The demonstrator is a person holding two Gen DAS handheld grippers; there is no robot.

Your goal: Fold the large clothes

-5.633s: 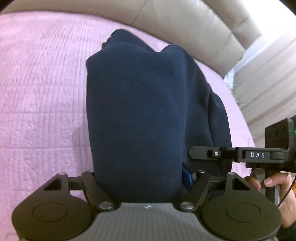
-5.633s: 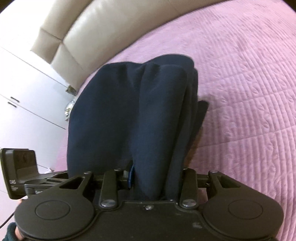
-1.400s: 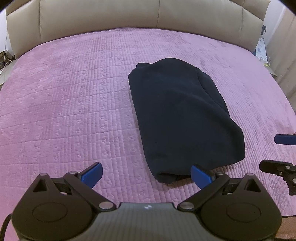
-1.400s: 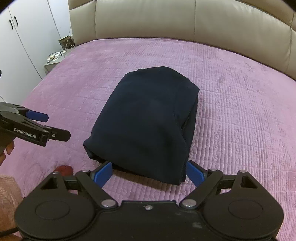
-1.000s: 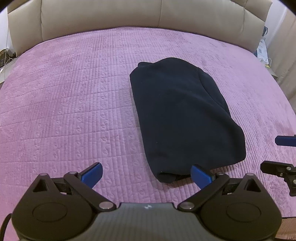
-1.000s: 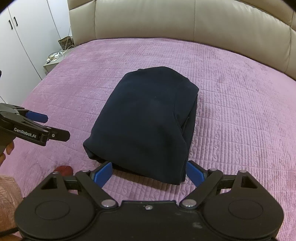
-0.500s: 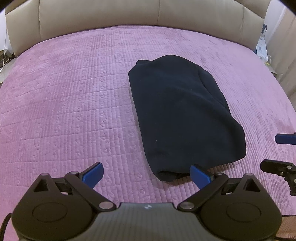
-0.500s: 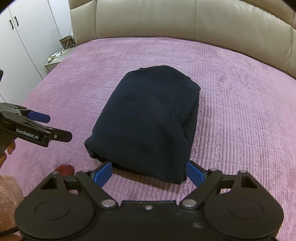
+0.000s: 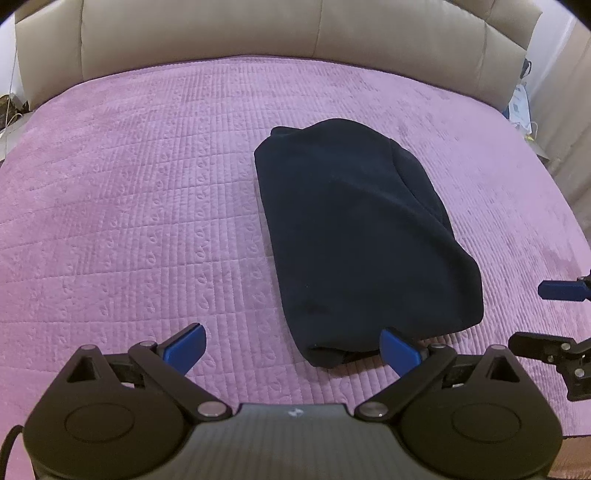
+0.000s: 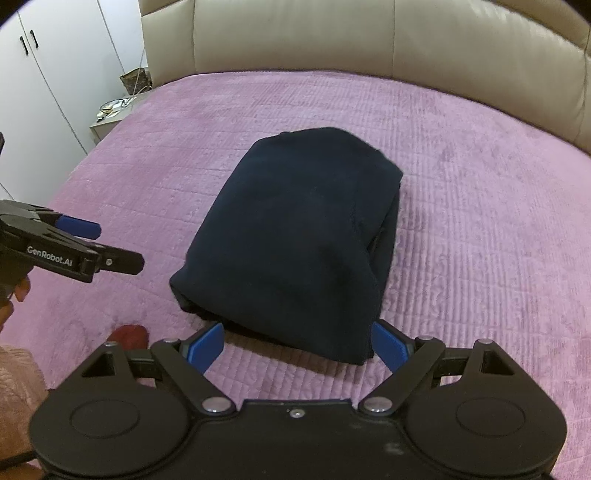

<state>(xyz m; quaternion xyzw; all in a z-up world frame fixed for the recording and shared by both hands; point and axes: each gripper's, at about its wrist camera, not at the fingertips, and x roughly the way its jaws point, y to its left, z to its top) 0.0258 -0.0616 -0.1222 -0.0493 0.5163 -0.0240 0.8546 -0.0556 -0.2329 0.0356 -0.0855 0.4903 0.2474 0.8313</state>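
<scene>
A dark navy garment (image 9: 362, 236) (image 10: 299, 236) lies folded into a thick rectangular bundle on the purple quilted bedspread (image 9: 129, 206) (image 10: 480, 229). My left gripper (image 9: 291, 347) is open just short of the bundle's near edge, nothing between its blue pads. My right gripper (image 10: 297, 345) is also open at the bundle's near edge, its blue pads on either side of the fold and empty. In the right wrist view the left gripper (image 10: 99, 245) shows at the left edge, held by a hand. The right gripper's fingers (image 9: 561, 291) show at the right edge of the left wrist view.
A beige padded headboard (image 9: 295, 33) (image 10: 369, 40) runs along the far side of the bed. White wardrobe doors (image 10: 40, 74) and a small bedside table (image 10: 110, 118) stand at the left. A pink sleeve (image 10: 14, 380) and a dark red object (image 10: 129, 334) lie near the bed's front-left edge.
Both grippers, shut on the garment 5.6 s ago, have let go and pulled back. Over the last second they hover open with only slight drift; the bundle lies still.
</scene>
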